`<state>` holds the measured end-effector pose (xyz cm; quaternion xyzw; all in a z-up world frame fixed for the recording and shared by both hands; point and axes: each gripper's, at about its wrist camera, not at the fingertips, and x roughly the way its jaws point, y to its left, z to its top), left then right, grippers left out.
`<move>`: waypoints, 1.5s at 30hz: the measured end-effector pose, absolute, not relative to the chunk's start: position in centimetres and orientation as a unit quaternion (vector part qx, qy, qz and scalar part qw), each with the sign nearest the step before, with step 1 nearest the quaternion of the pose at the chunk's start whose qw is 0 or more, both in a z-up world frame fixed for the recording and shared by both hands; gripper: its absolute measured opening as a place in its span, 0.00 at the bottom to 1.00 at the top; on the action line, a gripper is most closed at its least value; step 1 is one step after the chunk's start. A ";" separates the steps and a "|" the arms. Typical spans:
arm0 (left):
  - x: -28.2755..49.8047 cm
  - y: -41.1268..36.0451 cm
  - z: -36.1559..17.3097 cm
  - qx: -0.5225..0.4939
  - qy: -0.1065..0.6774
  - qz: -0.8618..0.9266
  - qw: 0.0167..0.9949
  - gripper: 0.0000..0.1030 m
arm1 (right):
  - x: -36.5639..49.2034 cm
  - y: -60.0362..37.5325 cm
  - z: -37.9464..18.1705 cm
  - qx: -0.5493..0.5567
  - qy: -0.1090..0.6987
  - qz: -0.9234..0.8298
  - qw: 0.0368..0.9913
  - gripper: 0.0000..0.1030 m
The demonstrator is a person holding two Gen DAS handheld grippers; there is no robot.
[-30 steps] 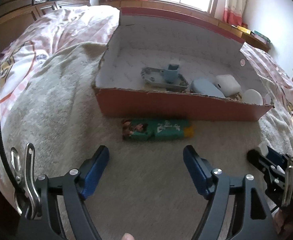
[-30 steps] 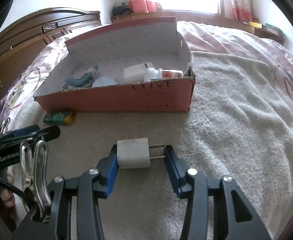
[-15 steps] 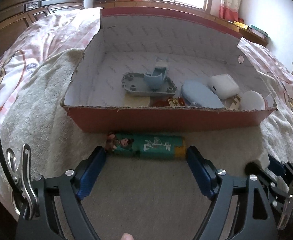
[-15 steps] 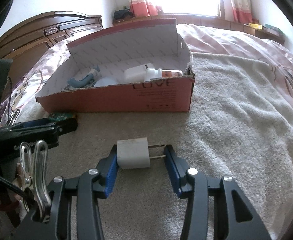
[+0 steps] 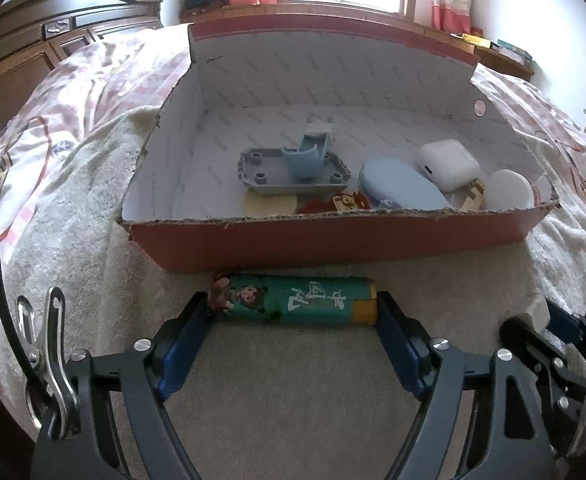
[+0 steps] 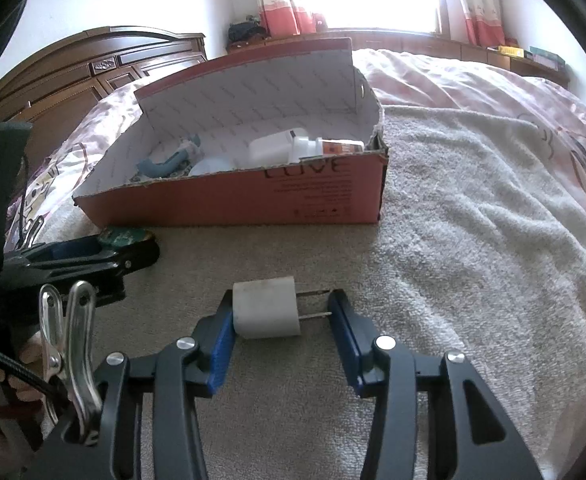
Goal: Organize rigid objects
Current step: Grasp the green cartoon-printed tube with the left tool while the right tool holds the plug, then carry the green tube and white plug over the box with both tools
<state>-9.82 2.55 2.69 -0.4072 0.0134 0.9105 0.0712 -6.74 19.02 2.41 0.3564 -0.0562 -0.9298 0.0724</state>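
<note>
Because both pieces are bound for the red cardboard box (image 5: 333,240), the left gripper (image 5: 293,316) brackets the teal printed lighter (image 5: 293,300) lying against its front wall, jaws spread, while the right gripper (image 6: 281,312) clamps a white plug adapter (image 6: 267,312) nearer.

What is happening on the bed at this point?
A person is sorting small items into a red cardboard box on a towel. The left tongs are spread around a teal lighter lying just in front of the box, fingers at either end. The right tongs hold a white plug adapter low over the towel.
</note>
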 end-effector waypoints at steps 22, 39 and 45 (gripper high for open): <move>-6.0 1.7 5.7 -0.375 -0.006 0.922 0.094 0.80 | -5.7 18.6 4.3 0.337 -0.078 -0.933 0.099 0.46; -7.6 2.7 8.2 -0.351 0.014 0.931 0.095 0.80 | -6.9 18.6 7.5 0.307 -0.072 -0.943 0.109 0.46; -9.6 3.2 8.9 -0.342 0.019 0.935 0.093 0.80 | -8.8 18.7 8.6 0.303 -0.069 -0.945 0.107 0.46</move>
